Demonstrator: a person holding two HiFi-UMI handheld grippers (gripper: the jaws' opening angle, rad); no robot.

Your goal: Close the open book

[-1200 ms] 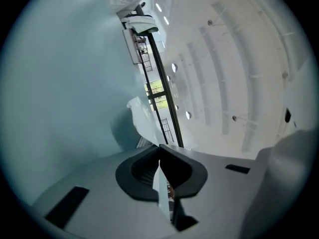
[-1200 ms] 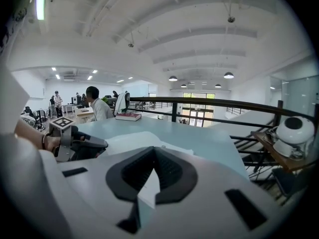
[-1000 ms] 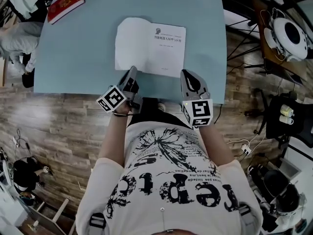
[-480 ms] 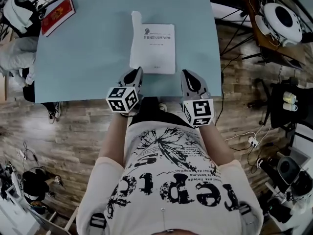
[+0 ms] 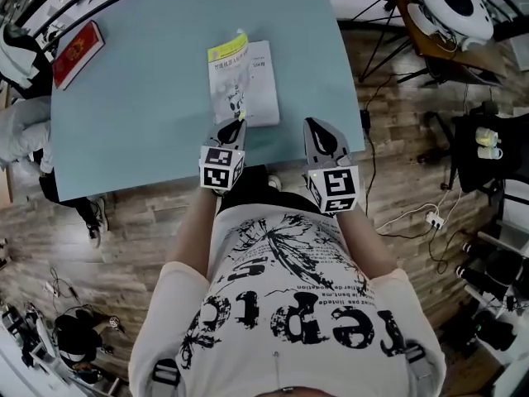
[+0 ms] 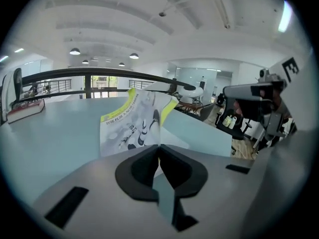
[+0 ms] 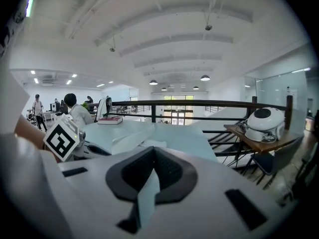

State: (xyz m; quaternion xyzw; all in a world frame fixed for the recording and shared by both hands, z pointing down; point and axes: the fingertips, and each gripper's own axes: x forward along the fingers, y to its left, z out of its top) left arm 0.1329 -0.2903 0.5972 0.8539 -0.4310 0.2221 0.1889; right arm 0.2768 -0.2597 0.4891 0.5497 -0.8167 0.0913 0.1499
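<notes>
Book (image 5: 261,85) half-closed, cover (image 5: 226,74) pinched — left gripper (image 5: 235,125)

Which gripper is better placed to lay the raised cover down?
Left. The left gripper is shut on the yellow-edged white book cover, raised over the white pages; the right gripper is shut, empty, off to the side.

- A table (image 5: 149,98) with a plain light blue-green top is set on a wood-plank floor (image 5: 99,246).
- A white book (image 5: 263,85) is laid flat on the top, close to the near edge and right of centre.
- Its yellow-edged cover (image 5: 227,77) is raised off the pages and held tilted.
- A red book (image 5: 77,54) is laid closed at the far left corner, well apart from the white book.
</notes>
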